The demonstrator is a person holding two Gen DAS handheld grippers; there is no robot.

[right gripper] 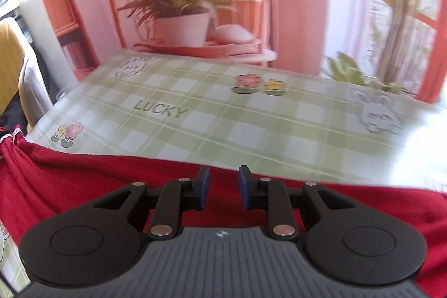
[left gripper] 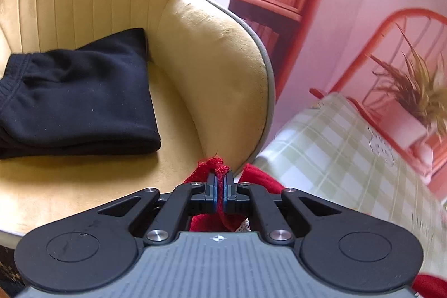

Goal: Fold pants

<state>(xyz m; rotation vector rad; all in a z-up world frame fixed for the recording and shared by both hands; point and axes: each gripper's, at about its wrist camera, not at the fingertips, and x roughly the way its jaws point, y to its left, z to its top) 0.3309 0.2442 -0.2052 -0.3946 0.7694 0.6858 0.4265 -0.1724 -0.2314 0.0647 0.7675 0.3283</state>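
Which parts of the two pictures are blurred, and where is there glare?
Left wrist view: the checked tablecloth at the right is smeared, while the black folded garment stays fairly sharp. Right wrist view: the potted plant is soft, and glare washes out the cloth's right edge.

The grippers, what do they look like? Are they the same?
Yes, a matching pair. The left gripper and right gripper each have black linkage bars with silver rivets, two round black discs, a ribbed grey body with a small white mark, and blue pads on the fingers. No cables or sleeves show.
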